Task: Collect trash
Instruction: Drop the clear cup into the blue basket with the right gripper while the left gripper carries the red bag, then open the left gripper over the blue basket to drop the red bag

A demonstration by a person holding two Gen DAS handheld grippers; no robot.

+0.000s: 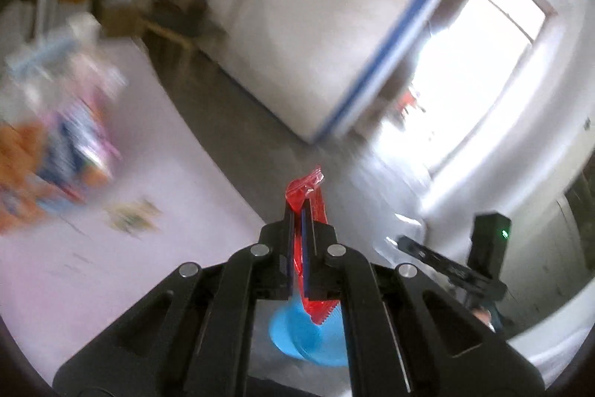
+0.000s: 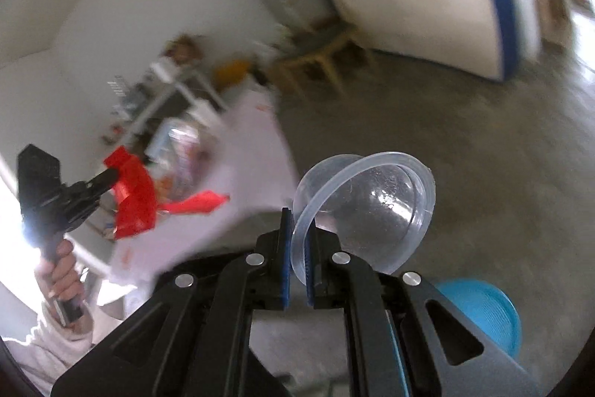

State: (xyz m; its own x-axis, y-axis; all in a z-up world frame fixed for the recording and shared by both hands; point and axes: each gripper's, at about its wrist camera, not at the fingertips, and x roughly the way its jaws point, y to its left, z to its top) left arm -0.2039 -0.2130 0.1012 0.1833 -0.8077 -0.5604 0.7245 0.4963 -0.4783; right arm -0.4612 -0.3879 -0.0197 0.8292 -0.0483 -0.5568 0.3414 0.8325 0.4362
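Left gripper [image 1: 300, 211]: black plastic linkage with silver rivets, jaws lined with blue ribbed pads, closed tight on a red wrapper [image 1: 310, 190]. The wrapper is thin glossy film, crinkled, with a serrated cut edge at its lower end; it sticks out beyond the fingertips and hangs down below them. From the right wrist view the same wrapper [image 2: 134, 199] shows as a folded red sheet with a long loose tail trailing toward the pink table [image 2: 256, 151]. A hand [image 2: 61, 272] in a pale sleeve grips that tool's handle. Right gripper [image 2: 299, 214]: same black build, blue pads nearly together, pinching the rolled rim of a clear plastic cup [image 2: 372, 207]. The cup is round-bottomed, translucent, smooth, with glints on its wall; it lies tilted on its side off the table, over grey concrete floor [image 2: 465, 121]. Blue bin [image 2: 483, 307]: round, finely ribbed plastic, on the floor beside the table edge, below and right of the cup; in the left wrist view it [image 1: 297, 333] sits directly under the hanging wrapper. On the table, heavily blurred: colourful packaging [image 1: 78, 144] and a small flat printed scrap [image 1: 132, 216]. Past the table, a white board with a blue edge [image 1: 334, 25] leans upright.
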